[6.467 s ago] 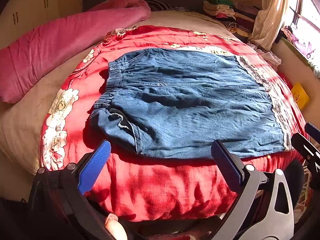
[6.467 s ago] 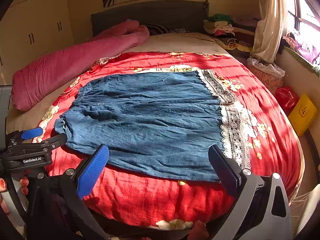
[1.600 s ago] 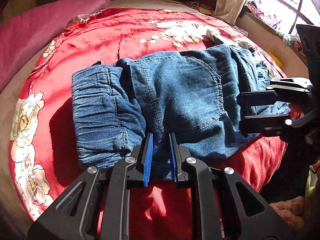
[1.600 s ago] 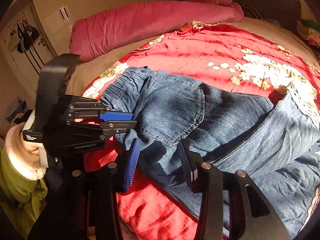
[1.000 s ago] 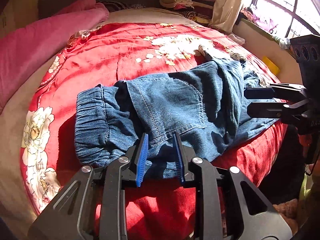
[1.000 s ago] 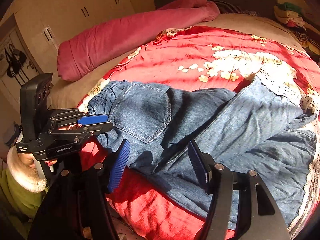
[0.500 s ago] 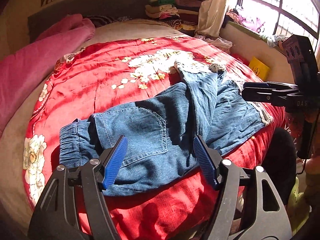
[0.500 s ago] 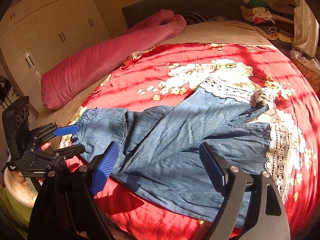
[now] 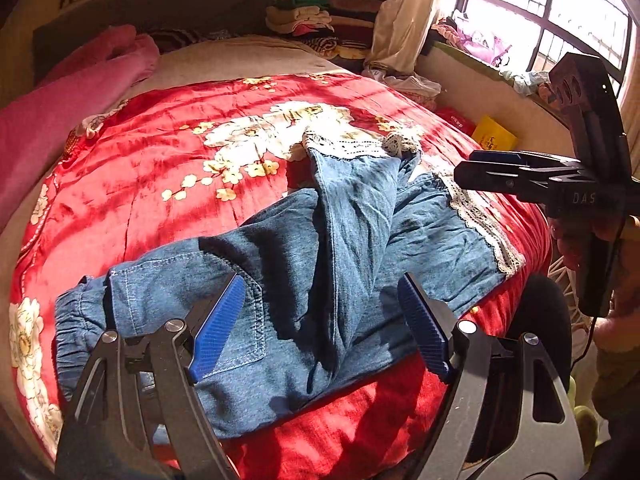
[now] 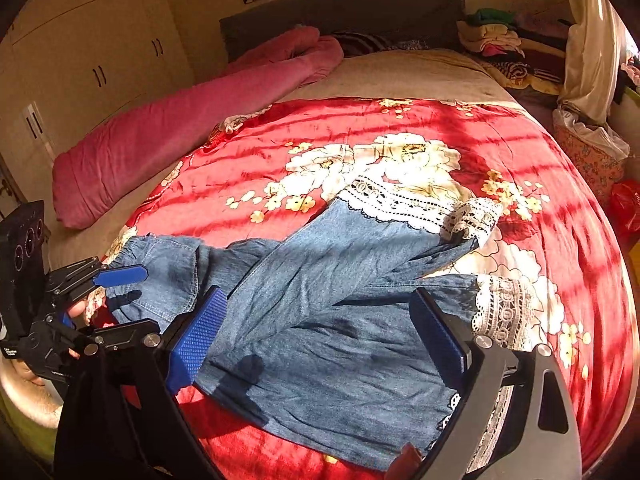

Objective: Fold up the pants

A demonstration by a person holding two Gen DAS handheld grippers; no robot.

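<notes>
Roughly folded, pants (image 9: 304, 280) lie skewed on red quilt (image 9: 160, 168); left gripper (image 9: 320, 328) and right gripper (image 10: 316, 332) opening, empty, hovering above pants to regrasp.

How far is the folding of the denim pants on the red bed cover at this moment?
Done: one leg of the denim pants is thrown over the other, but skewed, its lace hem on the red bed cover. In hand: nothing; left gripper and right gripper are opening, clear of the cloth. Left: align the legs, then fold across.
</notes>
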